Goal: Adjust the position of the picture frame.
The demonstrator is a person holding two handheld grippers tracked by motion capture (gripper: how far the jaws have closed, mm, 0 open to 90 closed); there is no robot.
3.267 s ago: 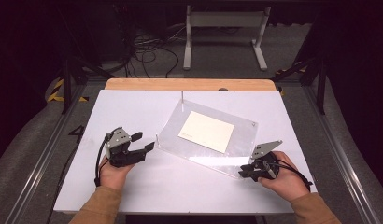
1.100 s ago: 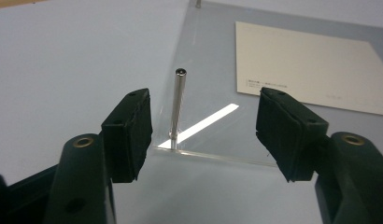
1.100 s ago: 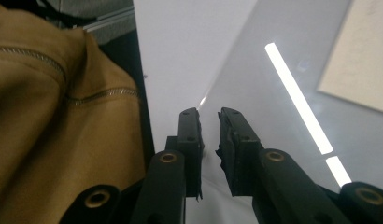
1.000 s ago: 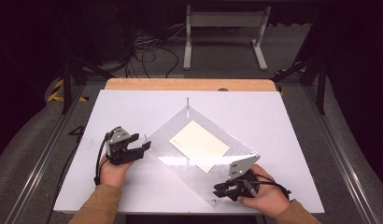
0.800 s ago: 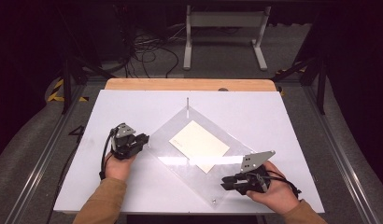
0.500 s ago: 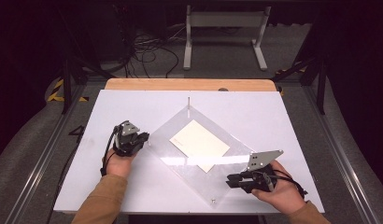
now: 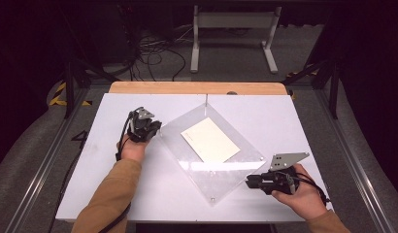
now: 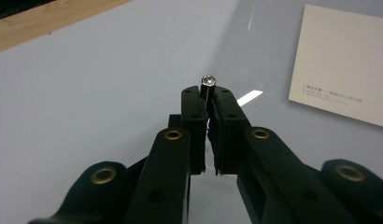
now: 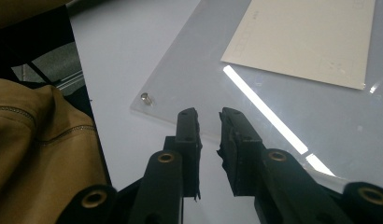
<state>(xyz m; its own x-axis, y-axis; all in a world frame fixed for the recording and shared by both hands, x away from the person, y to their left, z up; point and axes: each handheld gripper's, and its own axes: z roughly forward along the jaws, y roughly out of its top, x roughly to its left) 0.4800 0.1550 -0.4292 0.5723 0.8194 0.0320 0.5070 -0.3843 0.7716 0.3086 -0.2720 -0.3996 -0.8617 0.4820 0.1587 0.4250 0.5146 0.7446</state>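
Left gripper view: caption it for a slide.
Left gripper shut on a small metal stud at the clear acrylic frame's corner, cream card beyond.

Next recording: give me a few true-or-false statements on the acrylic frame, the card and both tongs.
1. The left tongs pinch a corner screw of the clear frame. True.
2. The card lies on the bare table beside the frame. False: it sits within the frame.
3. The right tongs grip a screw. False: their tips sit at the frame's edge, and the nearest screw stands off to one side.
4. The frame lies cornerwise on the white table. True.
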